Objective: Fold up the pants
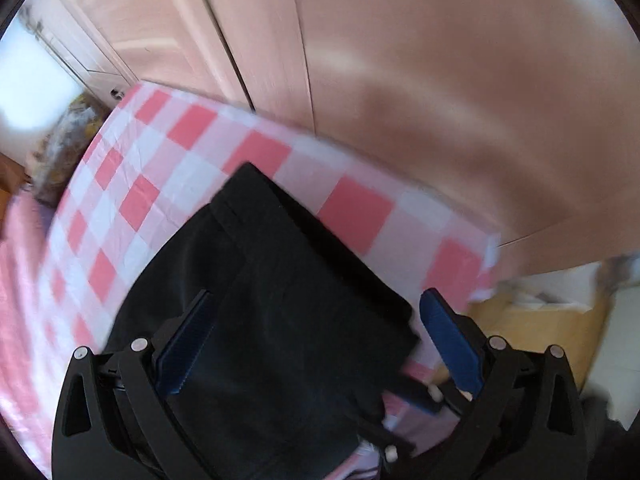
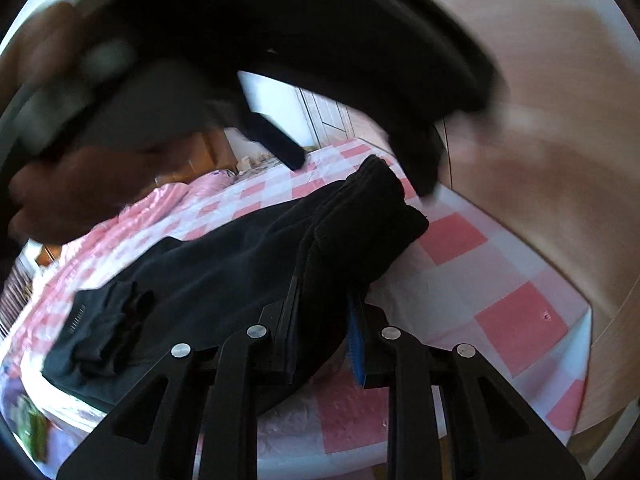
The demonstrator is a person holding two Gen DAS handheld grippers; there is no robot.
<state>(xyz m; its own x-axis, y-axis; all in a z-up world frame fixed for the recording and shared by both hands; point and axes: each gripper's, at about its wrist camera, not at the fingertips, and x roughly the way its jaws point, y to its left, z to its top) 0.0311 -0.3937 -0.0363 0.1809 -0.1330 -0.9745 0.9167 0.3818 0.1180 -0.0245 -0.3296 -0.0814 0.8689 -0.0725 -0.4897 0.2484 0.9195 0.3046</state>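
- A bedroom: a bed covered by a pink-and-white checked sheet [image 1: 168, 160], with pale pink wardrobe doors [image 1: 256, 40] standing just behind it. Both views are smeared by motion.
- Black pants [image 1: 280, 300] lie on the sheet, already doubled over; their long axis runs across the bed, from a bunched cuff [image 2: 100, 332] at one end to the thick folded end beside the wardrobe.
- The left gripper [image 1: 316, 344] hangs above the folded stack, its blue-padded fingers [image 1: 452, 344] spread wide on either side of the cloth and holding nothing.
- The right gripper [image 2: 324, 344] has its fingers pressed nearly together, pinching a thick edge of the pants, which run forward from the fingertips.
- In the right view the left tool and the hand [image 2: 72, 192] holding it loom overhead, blurred.
- Judgement: the right gripper is the nearer and already has the cloth, so the next fold likely turns on carrying that pinched end along the long axis towards the cuff.
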